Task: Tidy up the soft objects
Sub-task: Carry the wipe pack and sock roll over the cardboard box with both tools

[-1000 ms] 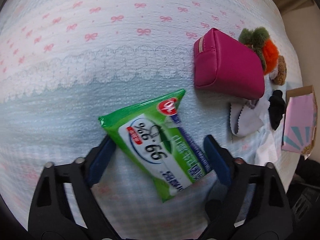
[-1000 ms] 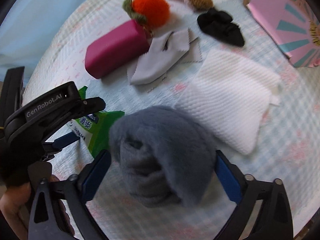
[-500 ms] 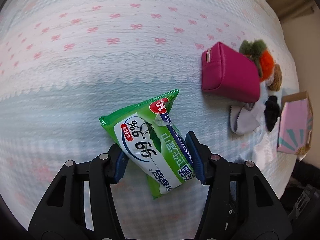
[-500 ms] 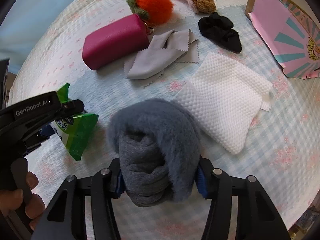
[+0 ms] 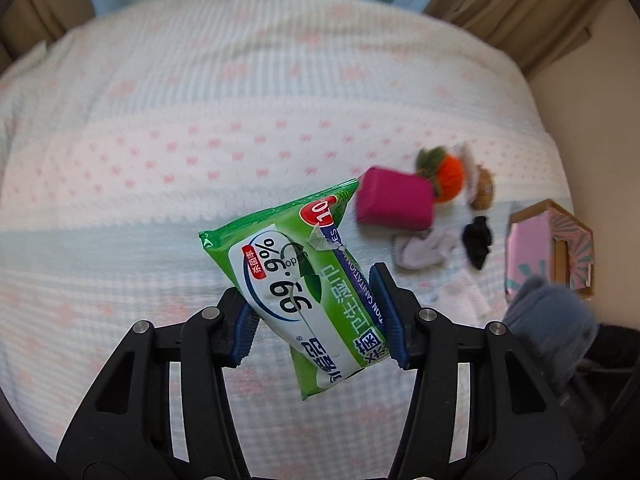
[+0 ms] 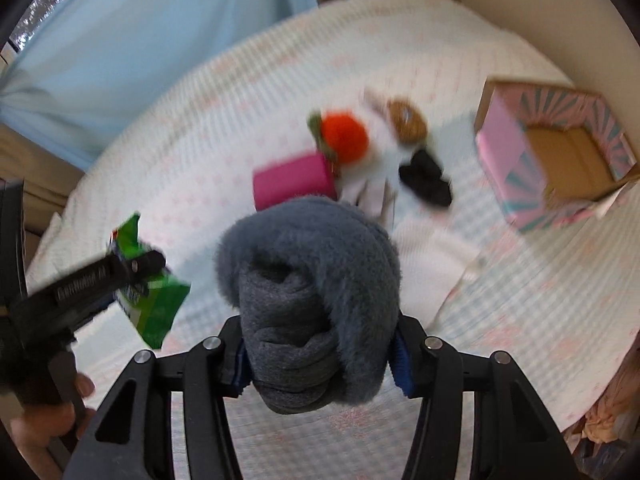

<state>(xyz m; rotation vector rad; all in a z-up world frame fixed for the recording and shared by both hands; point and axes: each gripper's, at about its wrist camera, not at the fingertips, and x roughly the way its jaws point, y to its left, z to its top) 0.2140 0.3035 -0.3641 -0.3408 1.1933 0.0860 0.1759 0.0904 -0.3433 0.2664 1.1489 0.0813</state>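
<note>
My left gripper (image 5: 318, 320) is shut on a green pack of wet wipes (image 5: 298, 276) and holds it well above the bed; the pack also shows in the right wrist view (image 6: 150, 300). My right gripper (image 6: 320, 354) is shut on a rolled grey fluffy sock (image 6: 316, 300), lifted off the bed; the sock shows at the right edge of the left wrist view (image 5: 548, 324). An open pink cardboard box (image 6: 560, 152) stands on the bed at the right, its inside bare.
On the bed lie a magenta pouch (image 6: 294, 182), an orange pompom (image 6: 344, 136), a brown plush (image 6: 406, 120), a black scrunchie (image 6: 428, 180), a grey cloth (image 5: 424, 246) and a white towel (image 6: 436, 248). The bed's edge runs along the right.
Both grippers closed on their objects, then lifted them high off the bed. The view now takes in the whole bed and the open box.
</note>
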